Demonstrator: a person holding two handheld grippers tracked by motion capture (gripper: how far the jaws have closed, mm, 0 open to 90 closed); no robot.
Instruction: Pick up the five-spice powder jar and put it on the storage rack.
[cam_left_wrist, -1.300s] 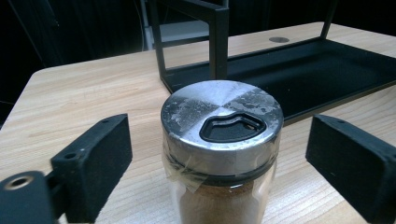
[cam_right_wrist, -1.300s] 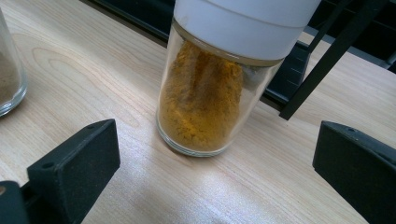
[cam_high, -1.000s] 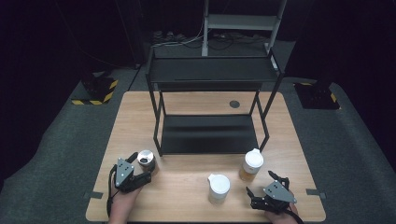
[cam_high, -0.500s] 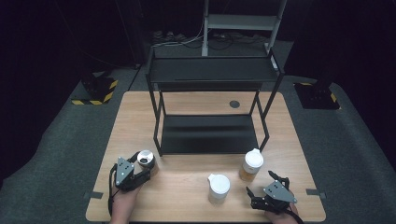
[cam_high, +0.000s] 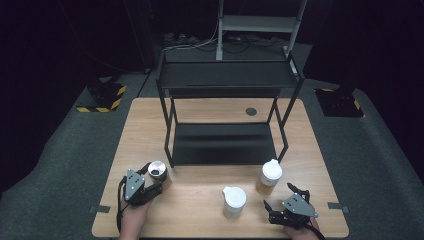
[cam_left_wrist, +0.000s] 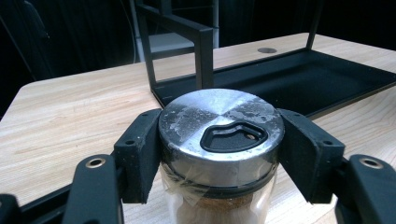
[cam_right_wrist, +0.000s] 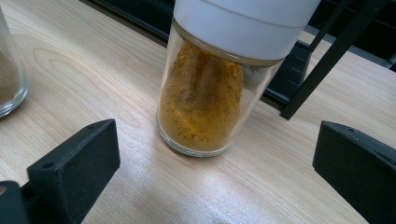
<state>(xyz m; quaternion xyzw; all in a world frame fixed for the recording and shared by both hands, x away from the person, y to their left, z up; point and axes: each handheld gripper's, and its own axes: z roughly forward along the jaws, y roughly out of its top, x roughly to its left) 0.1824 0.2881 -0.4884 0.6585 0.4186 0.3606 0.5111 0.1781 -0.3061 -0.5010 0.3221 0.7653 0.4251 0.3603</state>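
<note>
nothing has moved lately: left gripper (cam_left_wrist: 219, 154) stays clamped on the metal-lidded jar (cam_left_wrist: 220, 123); right gripper (cam_right_wrist: 219, 172) waits wide, the yellow spice jar (cam_right_wrist: 210, 98) at twelve o'clock, ungrasped.

Desk (cam_high: 210, 107): pale wood grain. Shelf rack (cam_high: 225, 80): matte black. Metal-lidded jar (cam_left_wrist: 219, 140): brushed silver lid, black flap, brown powder. Two white-capped jars (cam_high: 269, 177) (cam_high: 234, 202); nearer-rack one holds ochre-yellow powder. Tools (cam_high: 150, 184) (cam_high: 286, 200): black, grey plates.

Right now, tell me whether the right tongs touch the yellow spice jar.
Apart. The right gripper view shows the right tongs open, bare wood between them and the yellow spice jar.
</note>
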